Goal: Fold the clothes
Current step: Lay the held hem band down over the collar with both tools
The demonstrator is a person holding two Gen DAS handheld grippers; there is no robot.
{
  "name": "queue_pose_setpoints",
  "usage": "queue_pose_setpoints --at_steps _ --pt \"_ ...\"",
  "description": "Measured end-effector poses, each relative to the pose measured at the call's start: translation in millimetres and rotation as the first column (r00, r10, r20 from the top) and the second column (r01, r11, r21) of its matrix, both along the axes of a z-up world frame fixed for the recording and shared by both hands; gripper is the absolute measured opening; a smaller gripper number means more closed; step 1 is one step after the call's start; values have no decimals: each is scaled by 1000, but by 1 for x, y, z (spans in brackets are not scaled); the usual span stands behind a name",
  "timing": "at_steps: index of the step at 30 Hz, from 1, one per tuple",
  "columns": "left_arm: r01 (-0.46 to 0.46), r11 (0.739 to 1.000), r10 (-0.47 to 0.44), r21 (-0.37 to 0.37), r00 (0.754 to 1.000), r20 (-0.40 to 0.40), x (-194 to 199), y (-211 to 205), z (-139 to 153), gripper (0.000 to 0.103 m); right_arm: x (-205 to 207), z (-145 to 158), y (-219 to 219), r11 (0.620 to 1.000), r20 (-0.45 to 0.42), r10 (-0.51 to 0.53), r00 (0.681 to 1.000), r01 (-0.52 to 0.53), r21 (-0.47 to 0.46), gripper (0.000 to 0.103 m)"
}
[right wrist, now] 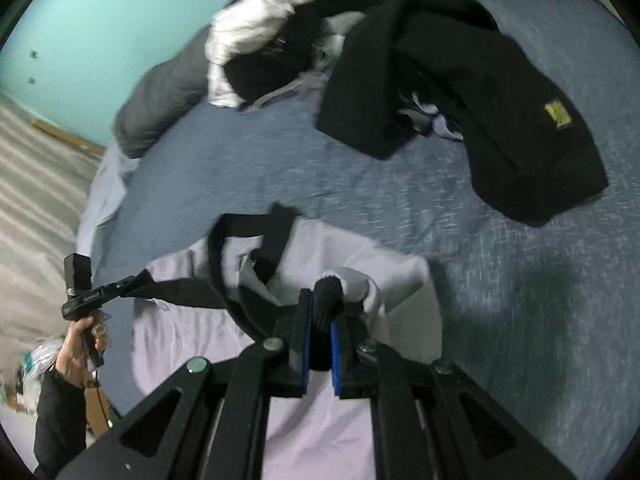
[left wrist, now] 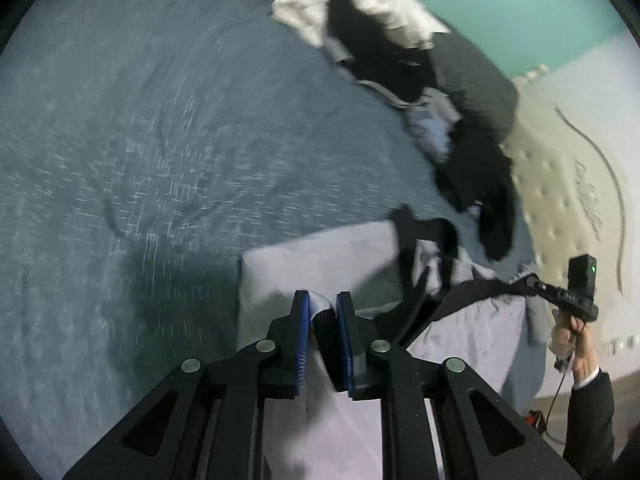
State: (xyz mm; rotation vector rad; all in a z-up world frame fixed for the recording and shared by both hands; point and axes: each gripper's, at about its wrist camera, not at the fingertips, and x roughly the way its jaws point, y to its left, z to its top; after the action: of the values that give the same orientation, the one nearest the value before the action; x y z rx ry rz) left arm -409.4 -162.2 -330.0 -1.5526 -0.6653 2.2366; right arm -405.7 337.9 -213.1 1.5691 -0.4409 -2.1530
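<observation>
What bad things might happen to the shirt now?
1. Each gripper pinches only a small black cuff of the white shirt: left gripper, right gripper. A cuff might slip out.
2. The black collar lies bunched up on the shirt, so a fold may trap wrinkles.
3. The pile of clothes lies close on the bed and may get in the way.

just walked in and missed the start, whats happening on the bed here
A person is folding laundry with a handheld gripper in each hand. The left gripper and the right gripper are each shut on a black-cuffed end of a pale lilac garment, held over the blue bedspread. A heap of unfolded black and white clothes waits further back on the bed.
</observation>
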Motion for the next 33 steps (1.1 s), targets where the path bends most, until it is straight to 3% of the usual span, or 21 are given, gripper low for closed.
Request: queue_pose_setpoints --at_steps 3,6,12,14,15,16,18,21,23,26,30,33 --pt "-29 999 29 29 999 18 -13 -6 -18 17 -15 -23 2 1000 22 -12 1000 12 13 7" --pt "-35 998 34 47 999 8 -16 -10 -19 17 -22 -29 9 999 17 -29 999 30 -21 7" --pt "-35 997 41 74 995 -91 -8 -13 10 17 -14 8 13 994 -141 -3 990 -12 -108 7" --pt "-51 997 54 50 996 -66 -10 -14 5 19 -15 8 9 998 -135 -8 991 0 -59 7" --pt "-67 997 69 40 996 -53 -11 -16 1 27 -17 0 10 999 -103 -27 994 23 -43 7" --pt "-96 995 98 39 994 -48 -10 -21 -1 45 -19 -7 10 999 -71 -47 996 45 -27 8" --pt "-159 985 163 63 986 -47 -6 -34 -4 56 -21 -24 12 996 -9 -84 996 84 27 8" --pt "-212 971 221 106 972 -82 0 -55 2 56 -16 -30 17 994 -23 -95 995 96 43 9" --pt "-195 978 203 79 972 -116 4 -59 7 56 -11 -23 26 994 -64 -112 992 111 -24 11" --pt "-132 989 140 64 980 -139 8 -53 6 56 -10 -18 32 988 -80 -119 990 109 -113 26" --pt "-58 998 62 28 986 -156 7 -33 1 56 -10 -11 36 978 -89 -149 985 133 -163 57" --pt "-21 1000 20 -2 988 -151 3 -20 -5 56 -9 -2 42 973 -108 -168 980 148 -177 57"
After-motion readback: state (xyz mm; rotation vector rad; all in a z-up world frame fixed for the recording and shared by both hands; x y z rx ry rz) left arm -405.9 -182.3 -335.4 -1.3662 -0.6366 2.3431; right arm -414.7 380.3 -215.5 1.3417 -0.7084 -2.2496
